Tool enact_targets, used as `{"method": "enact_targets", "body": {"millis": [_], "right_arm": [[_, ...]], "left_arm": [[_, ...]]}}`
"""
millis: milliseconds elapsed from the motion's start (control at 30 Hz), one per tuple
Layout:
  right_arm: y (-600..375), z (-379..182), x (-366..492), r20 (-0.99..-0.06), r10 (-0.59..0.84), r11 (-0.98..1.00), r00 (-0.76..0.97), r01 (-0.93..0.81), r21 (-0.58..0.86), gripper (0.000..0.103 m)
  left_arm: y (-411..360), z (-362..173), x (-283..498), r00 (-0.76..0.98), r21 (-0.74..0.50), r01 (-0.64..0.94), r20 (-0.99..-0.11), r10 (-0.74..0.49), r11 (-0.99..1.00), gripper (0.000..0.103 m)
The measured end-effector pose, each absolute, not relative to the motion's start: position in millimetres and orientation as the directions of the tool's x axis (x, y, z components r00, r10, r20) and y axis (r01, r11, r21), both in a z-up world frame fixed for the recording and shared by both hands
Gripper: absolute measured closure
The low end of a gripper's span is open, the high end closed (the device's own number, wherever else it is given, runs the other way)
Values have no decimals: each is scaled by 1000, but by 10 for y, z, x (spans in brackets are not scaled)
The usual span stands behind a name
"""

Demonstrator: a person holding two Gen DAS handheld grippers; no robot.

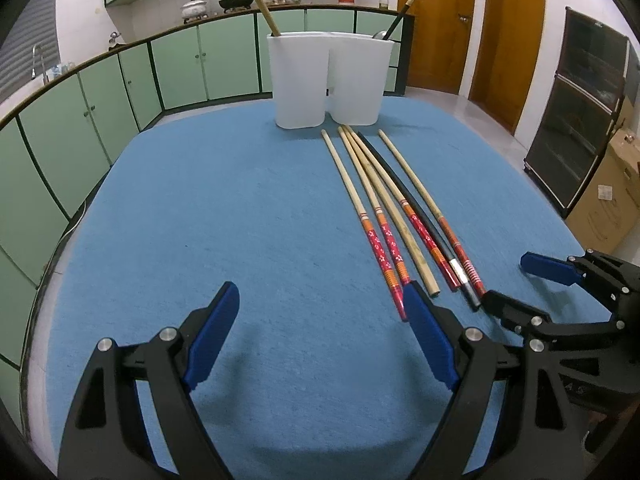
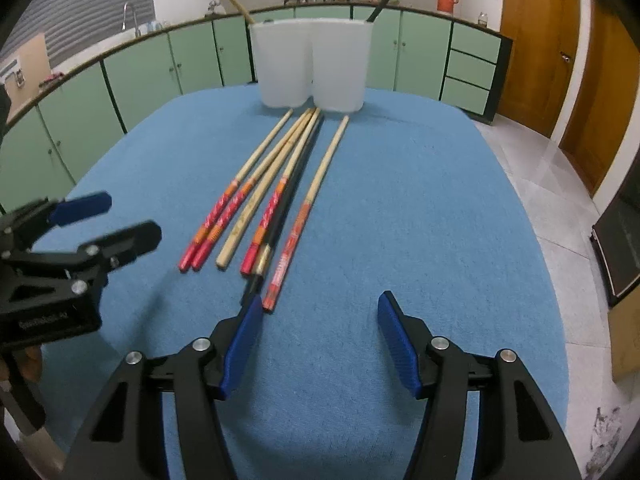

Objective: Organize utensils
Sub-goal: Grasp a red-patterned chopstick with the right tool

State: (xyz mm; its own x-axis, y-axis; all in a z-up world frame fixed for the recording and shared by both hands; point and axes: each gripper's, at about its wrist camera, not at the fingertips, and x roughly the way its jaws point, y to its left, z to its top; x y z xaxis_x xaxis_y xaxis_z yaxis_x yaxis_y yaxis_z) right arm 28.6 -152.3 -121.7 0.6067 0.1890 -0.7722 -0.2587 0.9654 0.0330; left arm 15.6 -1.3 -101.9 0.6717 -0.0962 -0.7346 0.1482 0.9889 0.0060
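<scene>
Left fingers: your left gripper (image 1: 320,336) hovers low over bare blue tabletop (image 1: 240,220), fingers spread wide and holding nothing; its right finger (image 1: 430,336) sits just beside the red end of the nearest chopstick.
Right fingers: your right gripper (image 2: 318,340) is also spread and empty; its left finger (image 2: 240,346) is at the near ends of the black chopstick (image 2: 280,236) and the rightmost chopstick (image 2: 304,216), and you cannot tell whether it touches them.
Chopsticks: six lie loose on the cloth, fanned from near to far, tips pointing at the holder; the middle ones (image 2: 272,200) touch or overlap.
Risk, grip: closing on the crowded middle likely pinches two at once, or rolls a neighbour away.
Risk, hands: your two grippers are near each other over the same ends, so they could knock together.
Holder: the white two-part holder (image 1: 328,80) stands at the far edge, one bamboo stick (image 1: 256,0) in its left part, a dark chopstick (image 1: 404,10) in its right.
Risk, drop-in: a long stick tilted in carelessly could tip the light holder.
</scene>
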Motion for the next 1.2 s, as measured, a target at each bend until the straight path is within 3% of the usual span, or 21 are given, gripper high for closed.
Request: {"method": "enact_targets", "body": {"millis": [233,300,367,467,1200], "right_arm": [[-1508,-1230,290,-764,180,966,620,-256,20,47],[-1531,-1229,298,-763,183,968,621,-249,29,56],[-1556,-1221,307,-761,171,971,626,-240,21,73],[-1627,-1220,328,-762,168,974,626,-223,31,81],[-1707,-1233,306,-751,190,976,632,-208,71,81]], "left_arm": [[-15,-1038,156,664,8,149,-742,-94,989,22],[-14,-1034,150,661,3,156,-744,-101,988,22],[-34,-1039,144,652,-9,168,-749,-118,986,26],[-57,-1073,149,630,-39,181,-763,-146,983,37],[-27,-1140,184,611,1,133,-787,-81,991,40]]}}
